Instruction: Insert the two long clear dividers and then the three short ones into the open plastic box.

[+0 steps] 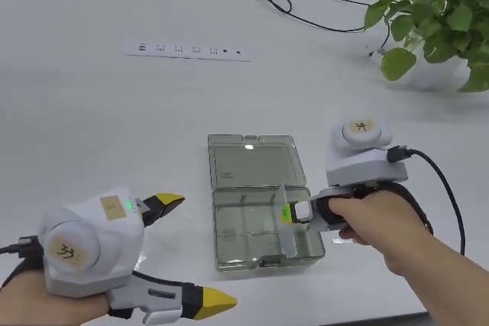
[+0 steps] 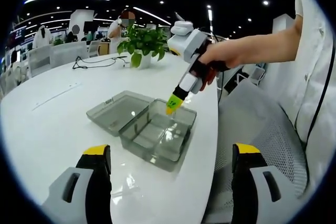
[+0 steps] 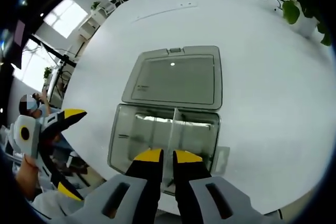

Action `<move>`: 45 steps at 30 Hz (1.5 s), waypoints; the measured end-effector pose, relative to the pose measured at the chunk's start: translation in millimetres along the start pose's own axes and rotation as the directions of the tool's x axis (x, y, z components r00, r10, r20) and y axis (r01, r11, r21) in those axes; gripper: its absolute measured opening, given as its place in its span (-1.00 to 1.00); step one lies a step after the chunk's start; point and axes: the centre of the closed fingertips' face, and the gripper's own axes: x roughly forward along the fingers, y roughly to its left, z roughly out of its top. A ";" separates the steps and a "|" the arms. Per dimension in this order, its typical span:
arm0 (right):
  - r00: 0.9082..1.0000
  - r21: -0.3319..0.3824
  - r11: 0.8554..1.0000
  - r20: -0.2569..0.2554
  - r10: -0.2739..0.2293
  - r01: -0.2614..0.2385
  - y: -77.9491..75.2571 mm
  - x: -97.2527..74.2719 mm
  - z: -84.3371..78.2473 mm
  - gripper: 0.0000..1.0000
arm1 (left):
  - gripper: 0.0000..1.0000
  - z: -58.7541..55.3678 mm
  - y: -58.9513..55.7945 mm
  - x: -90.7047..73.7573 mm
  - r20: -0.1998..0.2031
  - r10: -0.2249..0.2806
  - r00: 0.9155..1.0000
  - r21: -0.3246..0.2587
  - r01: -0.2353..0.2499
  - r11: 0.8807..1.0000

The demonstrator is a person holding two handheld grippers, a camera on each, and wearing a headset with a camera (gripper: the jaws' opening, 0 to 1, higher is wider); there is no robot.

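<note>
The open clear plastic box (image 1: 260,262) lies mid-table with its lid (image 1: 252,164) flat behind the base. My right gripper (image 1: 294,214) reaches in from the right, shut on a clear divider (image 1: 288,237) that stands upright across the base. In the right gripper view the jaws (image 3: 168,156) pinch the divider's (image 3: 172,129) top edge over the base (image 3: 118,141), with the lid (image 3: 176,80) beyond. My left gripper (image 1: 191,251) hovers open, holding nothing, near the front left, apart from the box. The left gripper view has its jaws (image 2: 170,150) wide apart before the box (image 2: 152,153) and the right gripper (image 2: 174,103).
A white power strip (image 1: 187,49) lies at the back of the white table, a black cable (image 1: 306,1) loops at the far right, and a potted plant (image 1: 443,13) stands in the right corner. The table's front edge runs just beyond the box's near wall.
</note>
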 end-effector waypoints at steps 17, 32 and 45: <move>1.000 -0.005 1.000 0.002 0.026 -0.026 -3.2 9.9 -3.7 -0.82 | 0.96 -2.5 0.7 -0.8 -0.016 0.014 1.000 -0.006 -0.014 1.000; 0.992 -0.032 0.993 0.060 0.112 -0.110 1.3 2.5 -1.9 -0.78 | 0.95 -4.8 4.8 -7.8 -0.036 0.074 0.997 -0.024 -0.075 0.997; 0.955 -0.189 0.966 0.203 0.216 -0.178 5.3 -38.1 17.6 -0.43 | 0.86 -21.9 20.7 -21.2 -0.114 0.188 0.975 -0.092 -0.199 0.976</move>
